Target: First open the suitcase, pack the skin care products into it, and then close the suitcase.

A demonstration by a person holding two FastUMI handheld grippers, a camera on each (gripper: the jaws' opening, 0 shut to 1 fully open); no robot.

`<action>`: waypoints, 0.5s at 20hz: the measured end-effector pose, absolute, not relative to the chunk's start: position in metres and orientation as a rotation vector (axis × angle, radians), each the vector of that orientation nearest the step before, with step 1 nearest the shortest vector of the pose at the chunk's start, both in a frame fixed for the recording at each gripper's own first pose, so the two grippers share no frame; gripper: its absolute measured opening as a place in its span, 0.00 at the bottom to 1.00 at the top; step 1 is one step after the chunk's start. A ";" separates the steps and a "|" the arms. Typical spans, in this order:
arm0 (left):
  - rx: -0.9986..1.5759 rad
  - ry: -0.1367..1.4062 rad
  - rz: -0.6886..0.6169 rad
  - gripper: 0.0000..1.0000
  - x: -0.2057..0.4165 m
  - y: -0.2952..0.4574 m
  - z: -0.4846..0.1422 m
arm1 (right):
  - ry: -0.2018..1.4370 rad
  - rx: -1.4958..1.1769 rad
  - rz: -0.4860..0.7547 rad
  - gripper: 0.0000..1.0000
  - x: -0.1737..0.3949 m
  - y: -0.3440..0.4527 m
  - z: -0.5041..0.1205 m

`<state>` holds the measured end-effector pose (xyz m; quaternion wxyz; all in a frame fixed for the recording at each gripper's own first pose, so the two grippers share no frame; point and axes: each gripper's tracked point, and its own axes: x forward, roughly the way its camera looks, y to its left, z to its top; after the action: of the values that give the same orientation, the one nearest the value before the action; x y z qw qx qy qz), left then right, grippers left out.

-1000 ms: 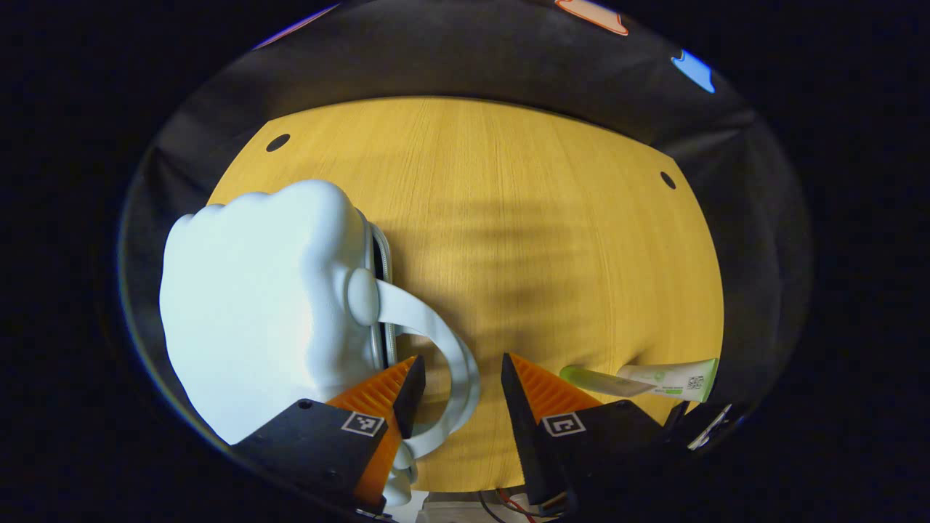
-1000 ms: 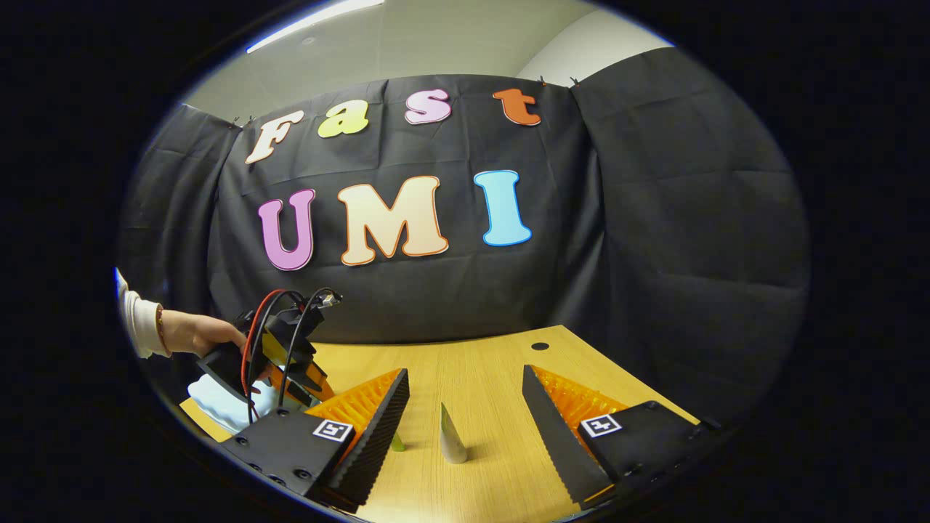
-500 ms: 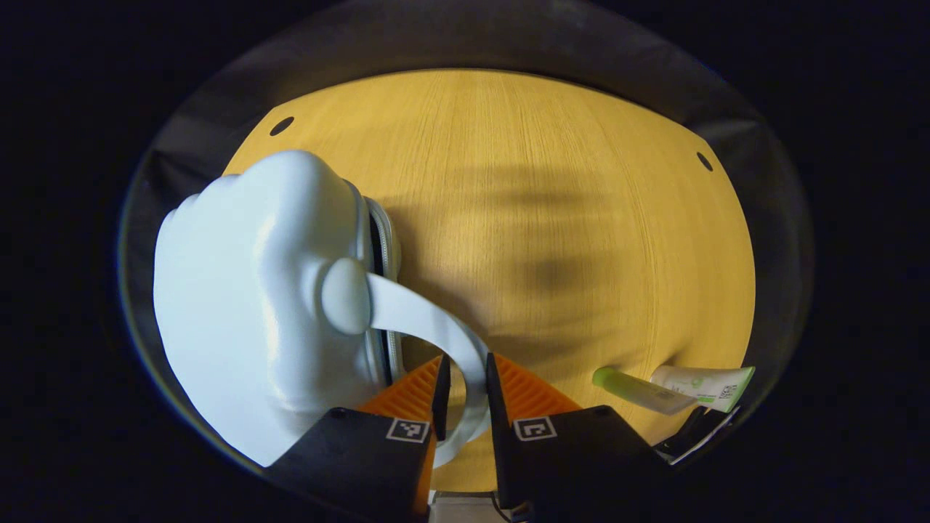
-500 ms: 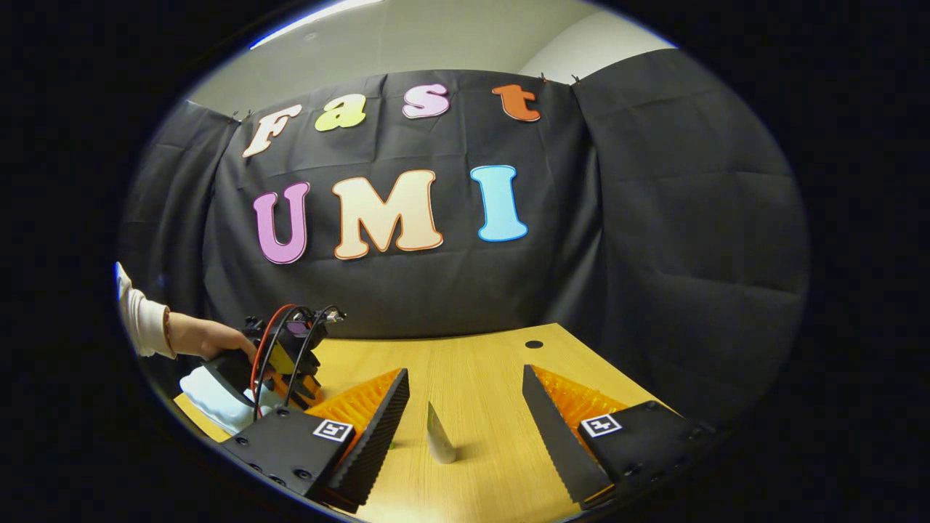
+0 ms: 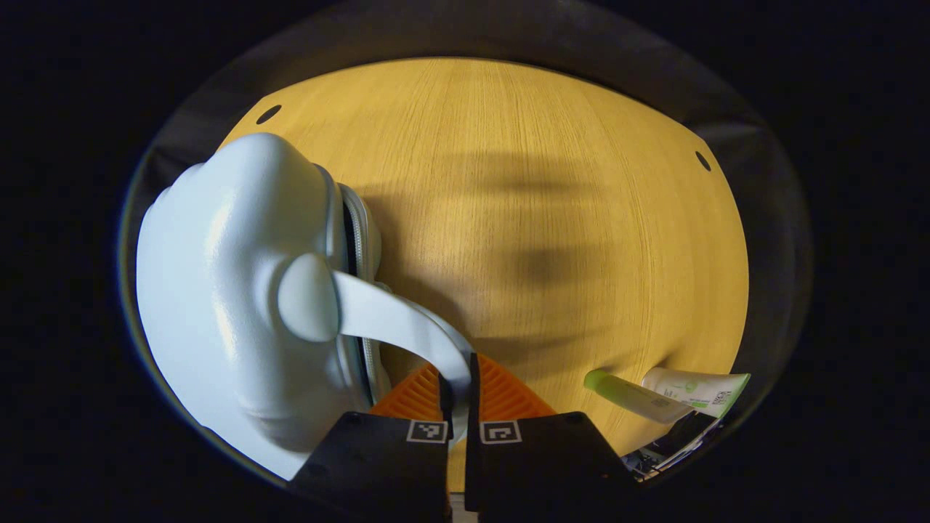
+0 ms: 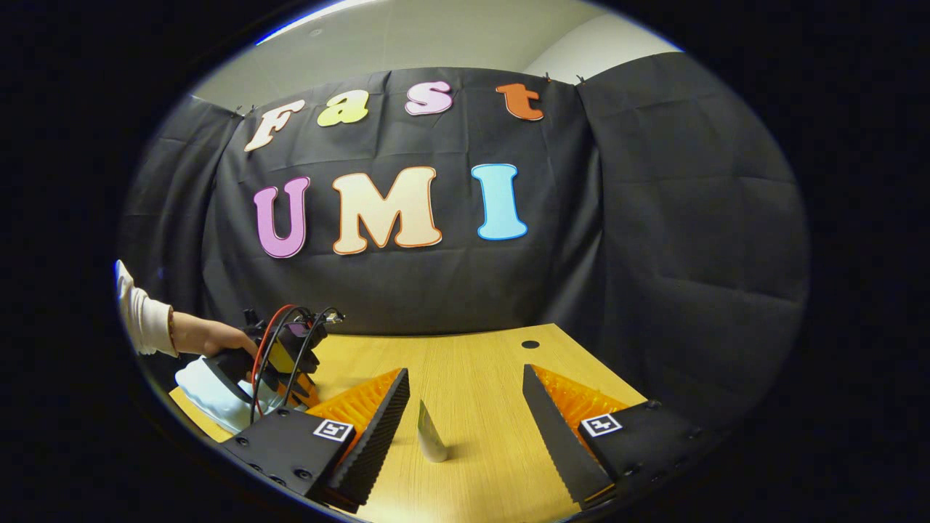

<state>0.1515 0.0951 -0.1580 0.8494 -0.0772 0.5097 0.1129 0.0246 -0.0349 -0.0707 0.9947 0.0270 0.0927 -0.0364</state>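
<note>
Two tubes (image 5: 668, 396) are lying on the table (image 5: 552, 218), off to the right of the left gripper (image 5: 458, 388) in the left gripper view. That gripper's fingers are pinching the strap handle (image 5: 407, 330) of the pale suitcase (image 5: 232, 305), which is lying closed at the table's left side. In the right gripper view, the right gripper (image 6: 465, 407) is hovering with its fingers spread wide, gripping nothing, and a tube (image 6: 431, 437) is showing between them farther off. A hand (image 6: 211, 338) is holding the other gripper beside the suitcase (image 6: 207, 388).
</note>
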 end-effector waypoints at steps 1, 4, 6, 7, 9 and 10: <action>-0.157 1.068 0.239 0.01 0.151 0.094 -0.157 | 0.186 0.053 -0.070 0.98 0.026 -0.035 -0.070; -0.124 1.036 0.223 0.00 0.151 0.087 -0.146 | 0.185 0.050 -0.059 0.98 0.028 -0.031 -0.071; -0.157 1.046 0.197 0.00 0.144 0.084 -0.139 | 0.189 0.050 -0.049 0.98 0.028 -0.030 -0.072; -0.161 1.054 0.182 0.00 0.142 0.087 -0.139 | 0.190 0.051 -0.044 0.98 0.029 -0.028 -0.072; -0.157 1.053 0.155 0.00 0.142 0.086 -0.133 | 0.194 0.054 -0.033 0.98 0.030 -0.025 -0.073; -0.134 1.042 0.151 0.00 0.145 0.089 -0.126 | 0.193 0.056 -0.029 0.98 0.030 -0.024 -0.073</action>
<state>0.1453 0.0886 -0.1263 0.8625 -0.0641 0.4969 0.0720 0.0302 -0.0238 -0.0732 0.9949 0.0282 0.0961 -0.0145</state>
